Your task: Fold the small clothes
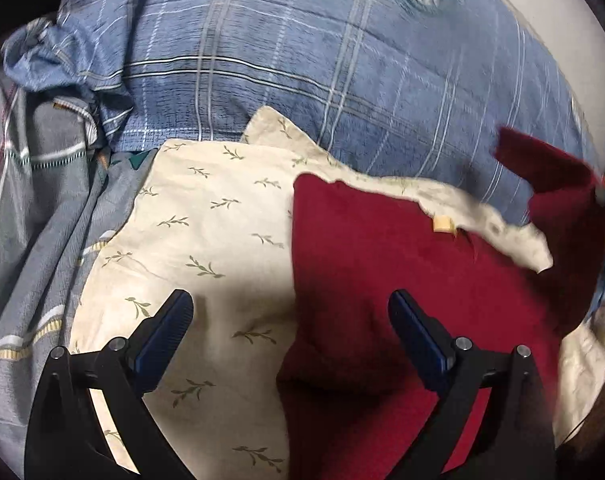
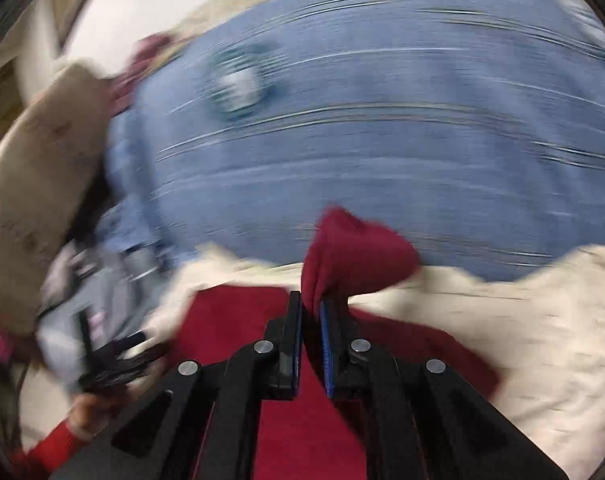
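A dark red cloth [image 1: 382,280] lies on a cream cloth with a green leaf print [image 1: 206,232]. My left gripper [image 1: 290,312] is open and empty, held above the line where red meets cream. My right gripper [image 2: 310,304] is shut on an edge of the red cloth [image 2: 354,252] and holds it lifted, with a bunch of red fabric standing above the fingertips. That lifted red part shows at the right edge of the left wrist view [image 1: 554,172]. The right wrist view is blurred by motion.
A blue plaid bedcover [image 1: 302,60] spreads behind the cloths. Grey striped fabric [image 1: 34,200] lies bunched at the left. In the right wrist view the other hand and the left gripper [image 2: 114,360] show at the lower left, beside a beige bundle [image 2: 42,168].
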Demonstrator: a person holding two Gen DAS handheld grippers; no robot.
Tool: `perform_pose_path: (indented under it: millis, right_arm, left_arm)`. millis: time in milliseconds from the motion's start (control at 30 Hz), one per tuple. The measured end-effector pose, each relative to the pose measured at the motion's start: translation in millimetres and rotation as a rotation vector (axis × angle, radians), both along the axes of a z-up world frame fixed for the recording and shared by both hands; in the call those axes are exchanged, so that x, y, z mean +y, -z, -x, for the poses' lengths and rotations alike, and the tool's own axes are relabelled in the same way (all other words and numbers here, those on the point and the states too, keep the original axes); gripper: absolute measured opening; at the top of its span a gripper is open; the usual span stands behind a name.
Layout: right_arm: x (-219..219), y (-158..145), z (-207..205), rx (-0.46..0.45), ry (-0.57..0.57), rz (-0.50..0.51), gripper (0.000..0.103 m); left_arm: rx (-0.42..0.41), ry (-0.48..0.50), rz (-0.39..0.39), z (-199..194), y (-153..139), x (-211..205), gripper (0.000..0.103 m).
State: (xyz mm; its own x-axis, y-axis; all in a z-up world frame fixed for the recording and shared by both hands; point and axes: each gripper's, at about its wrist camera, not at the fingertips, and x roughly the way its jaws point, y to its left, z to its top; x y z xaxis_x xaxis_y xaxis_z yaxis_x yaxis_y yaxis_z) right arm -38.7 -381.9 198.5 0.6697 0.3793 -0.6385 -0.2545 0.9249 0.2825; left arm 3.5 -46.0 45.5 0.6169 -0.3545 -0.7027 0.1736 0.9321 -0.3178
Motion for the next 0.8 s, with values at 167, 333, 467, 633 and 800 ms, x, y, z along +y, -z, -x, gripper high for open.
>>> perform_pose_path:
  millis: [167,333,467,633,800]
  right_arm:
    - [64.5,75.3,-7.7,0.14,-0.108,0.122,0.019]
    - [60.7,129.8,1.3,0.292,-0.092,0.082,0.048]
    - [41.1,111.3,28.2,0.231,-0.063,0.011,0.062]
    - [13.0,91.1,62.0,0.168,0.048,0.071,0.066]
    - [-47.2,75.6,90.9,0.119,0.244,0.105,0.072]
  left_arm:
    - [-0.003,-0.018,0.063,-2.6,-3.2,8.3,0.099]
    - [-0.004,0.009,0.081,-0.6,-4.5,4.4,0.099]
    - [-0.006,0.046,0.098,-1.0,-4.8,-1.4,0.099]
    - [-0.007,0.114,0.071,-0.7,-3.4,-19.6,0.099]
    - [0.001,0.139,0.049,-12.5,-2.4,-37.5,0.096]
